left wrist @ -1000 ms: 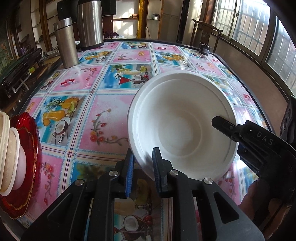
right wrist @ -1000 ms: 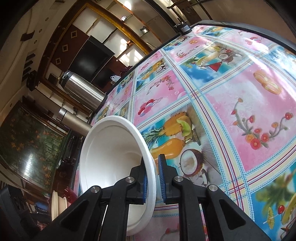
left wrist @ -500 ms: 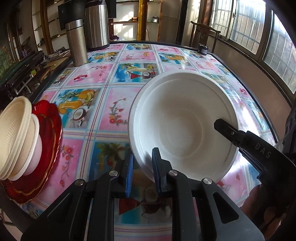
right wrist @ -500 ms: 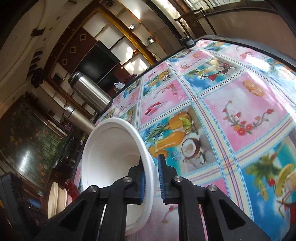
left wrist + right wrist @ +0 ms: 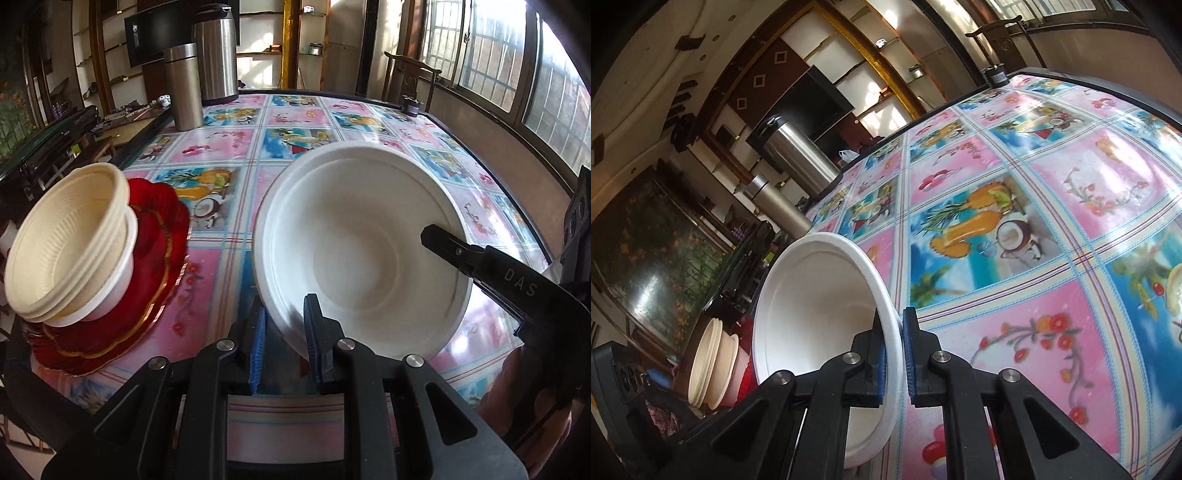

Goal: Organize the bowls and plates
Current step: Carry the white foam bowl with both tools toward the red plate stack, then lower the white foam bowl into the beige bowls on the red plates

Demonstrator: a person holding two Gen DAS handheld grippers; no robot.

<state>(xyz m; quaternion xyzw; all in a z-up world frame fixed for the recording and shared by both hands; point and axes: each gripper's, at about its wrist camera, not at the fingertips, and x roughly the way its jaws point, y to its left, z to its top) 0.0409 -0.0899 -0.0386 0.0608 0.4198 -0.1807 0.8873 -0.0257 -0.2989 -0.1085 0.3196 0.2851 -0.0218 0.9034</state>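
Both grippers and the large white foam bowl (image 5: 364, 254) have been carried sideways toward the table's left edge; the stack of cream plastic bowls (image 5: 72, 240) on red scalloped glass plates (image 5: 155, 258), at the frame edge a second ago, is now seen in full just left of the white bowl. Left gripper (image 5: 284, 341) is pitched steeply down, jaws clamped on the bowl's near rim. Right gripper (image 5: 894, 354) is angled shallower and rolled, its jaws having just closed tight on the opposite rim; its fingertip (image 5: 439, 238) is seen inside the bowl wall. Bowl is held tilted, clear of the fruit-print plastic tablecloth (image 5: 236, 177). Two steel flasks (image 5: 199, 62) are seen at the far edge.
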